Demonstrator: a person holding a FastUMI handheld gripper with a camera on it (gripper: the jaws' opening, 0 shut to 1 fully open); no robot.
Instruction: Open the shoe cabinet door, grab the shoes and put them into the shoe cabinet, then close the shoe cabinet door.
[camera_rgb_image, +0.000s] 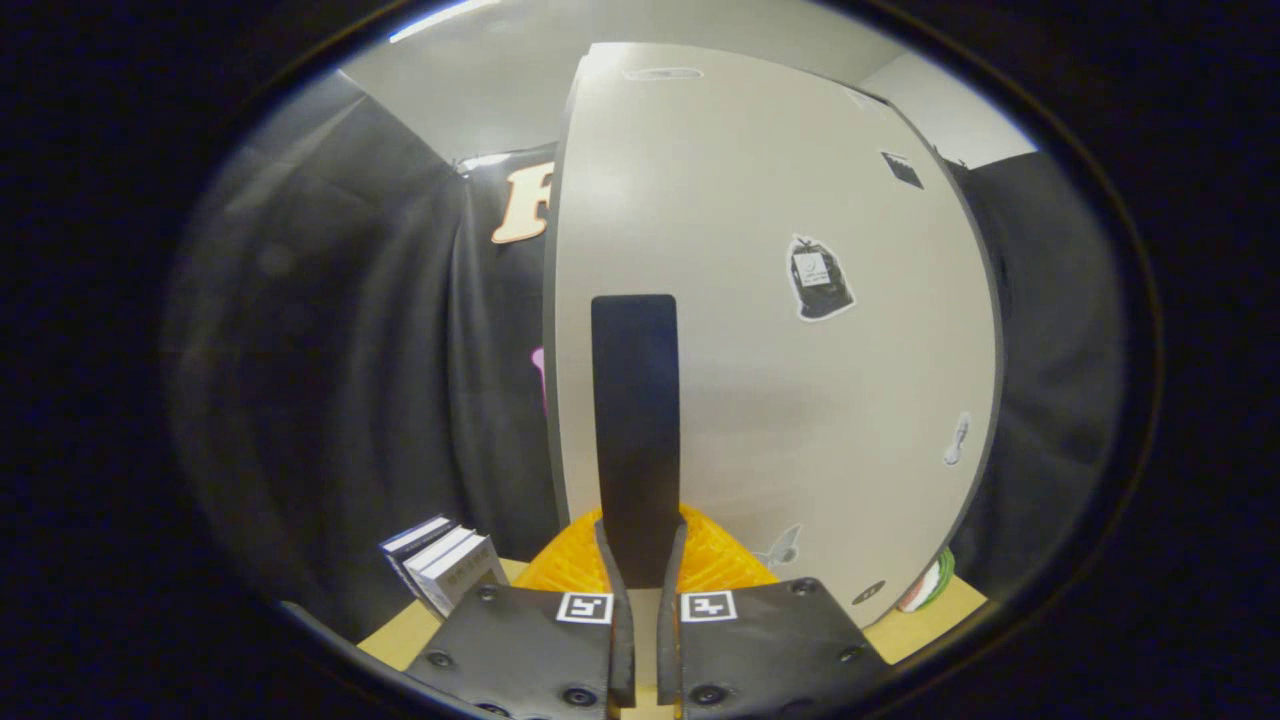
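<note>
A: Item: shoe cabinet door (760, 330), pale panel with stickers, standing on the desk (925, 620). Status?

B: Fingers (640, 640) nearly pressed together, pinching the dark vertical handle (634, 430). Whether the door is being opened or closed, I cannot tell.

A: Shoes?

B: Not identified. An orange ribbed thing (720, 565) sits just beyond the fingers, partly covered. Boxes (445, 570) beside it. The cabinet's inside is hidden.

Matt, smooth shoe cabinet door (760, 400); matt dark handle (635, 430); ribbed plastic crate (720, 565).
</note>
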